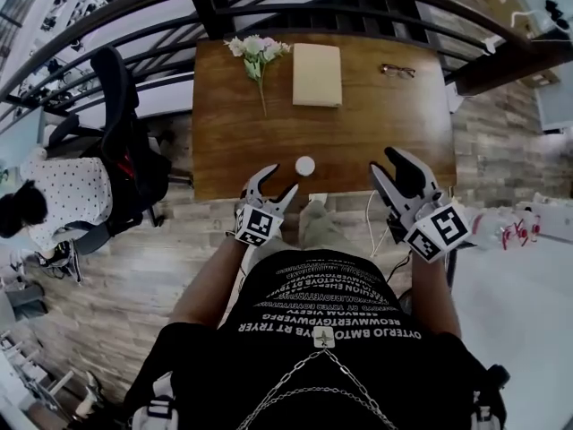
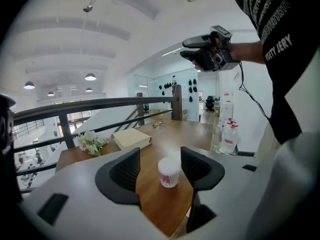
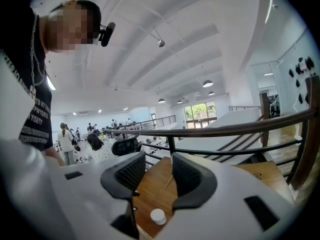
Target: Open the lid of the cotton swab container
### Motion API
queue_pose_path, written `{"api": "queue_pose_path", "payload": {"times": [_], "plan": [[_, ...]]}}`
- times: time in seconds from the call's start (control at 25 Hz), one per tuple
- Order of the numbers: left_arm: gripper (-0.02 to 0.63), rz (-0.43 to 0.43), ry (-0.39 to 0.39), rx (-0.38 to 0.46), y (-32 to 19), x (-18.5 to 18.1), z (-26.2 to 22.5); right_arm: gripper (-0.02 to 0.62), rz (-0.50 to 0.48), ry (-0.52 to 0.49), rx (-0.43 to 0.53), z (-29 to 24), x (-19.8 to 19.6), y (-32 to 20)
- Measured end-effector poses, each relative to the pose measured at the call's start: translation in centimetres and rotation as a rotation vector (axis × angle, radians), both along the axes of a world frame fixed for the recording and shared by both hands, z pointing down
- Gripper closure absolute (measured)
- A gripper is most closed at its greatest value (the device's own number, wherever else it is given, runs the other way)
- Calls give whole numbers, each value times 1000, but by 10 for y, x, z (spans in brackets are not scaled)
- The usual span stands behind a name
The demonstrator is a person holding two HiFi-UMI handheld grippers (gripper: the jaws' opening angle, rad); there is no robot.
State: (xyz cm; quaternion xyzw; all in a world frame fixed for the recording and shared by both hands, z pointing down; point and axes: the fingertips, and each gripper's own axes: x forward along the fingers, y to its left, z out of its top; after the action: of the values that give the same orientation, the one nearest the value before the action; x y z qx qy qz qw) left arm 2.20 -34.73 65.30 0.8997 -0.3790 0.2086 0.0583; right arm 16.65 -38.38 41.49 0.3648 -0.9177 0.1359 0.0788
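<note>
left gripper view alone shows pink label on container (image 2: 169, 172); left gripper (image 1: 279, 183) and right gripper (image 3: 158, 170) jaws released.

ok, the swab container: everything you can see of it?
The container is a small round tub, plastic by the look, with a white lid on it and a pink label low on a pale body. It stands upright on the wooden table, close to the near edge. Nothing touches it: the left gripper has its jaws apart and lined up with it, but is short of it.
</note>
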Motion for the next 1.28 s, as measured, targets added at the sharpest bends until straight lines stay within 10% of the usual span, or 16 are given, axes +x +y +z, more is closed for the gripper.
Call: {"api": "queue_pose_path", "payload": {"times": [1.28], "plan": [[336,-4,-178,-135,-39,64,147,425,-130,44,-160,68,7,-29]]}}
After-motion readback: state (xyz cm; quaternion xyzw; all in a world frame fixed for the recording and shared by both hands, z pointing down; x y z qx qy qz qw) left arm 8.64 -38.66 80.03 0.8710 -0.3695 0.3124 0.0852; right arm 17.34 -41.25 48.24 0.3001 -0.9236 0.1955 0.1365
